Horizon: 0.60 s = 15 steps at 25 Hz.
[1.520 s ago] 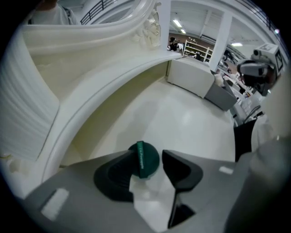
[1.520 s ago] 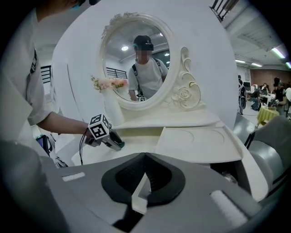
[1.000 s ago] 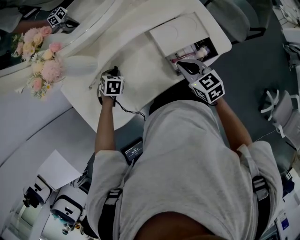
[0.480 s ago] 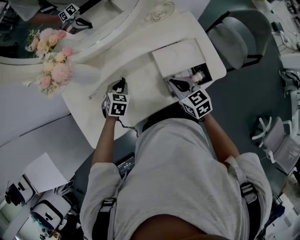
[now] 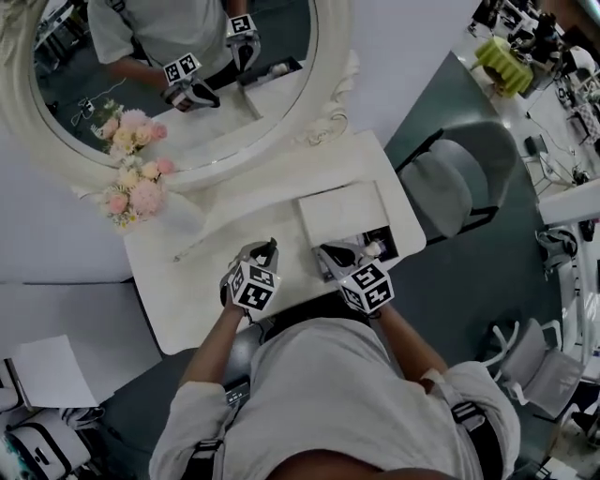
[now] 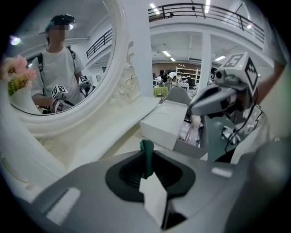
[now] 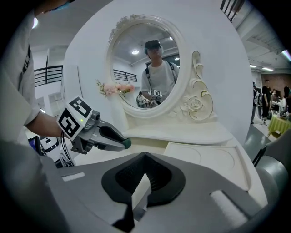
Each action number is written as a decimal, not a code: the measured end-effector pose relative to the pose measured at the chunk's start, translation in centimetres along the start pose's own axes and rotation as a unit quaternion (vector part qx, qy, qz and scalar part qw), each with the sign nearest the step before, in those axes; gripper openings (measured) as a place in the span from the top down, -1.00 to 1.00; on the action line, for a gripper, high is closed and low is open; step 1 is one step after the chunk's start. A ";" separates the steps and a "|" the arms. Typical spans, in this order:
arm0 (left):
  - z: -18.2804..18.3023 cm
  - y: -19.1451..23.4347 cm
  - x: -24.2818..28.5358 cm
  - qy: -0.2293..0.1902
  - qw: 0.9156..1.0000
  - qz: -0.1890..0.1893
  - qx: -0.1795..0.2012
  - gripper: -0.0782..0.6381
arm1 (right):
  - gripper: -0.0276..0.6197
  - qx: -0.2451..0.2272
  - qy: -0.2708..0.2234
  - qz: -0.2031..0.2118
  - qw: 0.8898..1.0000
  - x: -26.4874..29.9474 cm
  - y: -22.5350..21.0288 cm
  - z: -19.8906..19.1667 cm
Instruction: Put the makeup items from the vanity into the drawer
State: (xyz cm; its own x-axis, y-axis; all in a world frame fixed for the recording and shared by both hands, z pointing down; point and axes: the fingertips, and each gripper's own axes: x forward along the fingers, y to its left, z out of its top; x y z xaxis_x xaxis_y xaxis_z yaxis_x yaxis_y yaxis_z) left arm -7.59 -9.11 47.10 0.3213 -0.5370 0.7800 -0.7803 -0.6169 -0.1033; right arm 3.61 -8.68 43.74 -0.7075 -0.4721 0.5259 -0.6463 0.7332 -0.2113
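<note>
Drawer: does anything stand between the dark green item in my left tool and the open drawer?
Yes. The right tool hangs just in front of the open drawer, across the line from the dark green item.

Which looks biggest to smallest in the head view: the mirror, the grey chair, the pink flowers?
1. mirror
2. grey chair
3. pink flowers
The chair is farther away, so apparent size only.

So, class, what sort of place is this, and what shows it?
Probably a mock dressing corner in a big open hall, not a bedroom: a vanity with oval mirror and flowers, yet an office chair beside it and an upper railing beyond.
</note>
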 end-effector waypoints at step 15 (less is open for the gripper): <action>0.0 -6.8 -2.2 0.000 1.000 -0.005 0.030 0.64 | 0.92 -0.055 0.023 0.054 0.997 0.8 1.2 -0.3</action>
State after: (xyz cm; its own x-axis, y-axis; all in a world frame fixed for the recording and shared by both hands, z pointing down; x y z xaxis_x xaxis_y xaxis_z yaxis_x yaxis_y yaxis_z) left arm -2.97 -3.75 46.11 0.3289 -0.5306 0.7812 -0.7433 -0.6557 -0.1324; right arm 2.38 -8.05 44.15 -0.7557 -0.3660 0.5431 -0.5302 0.8287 -0.1793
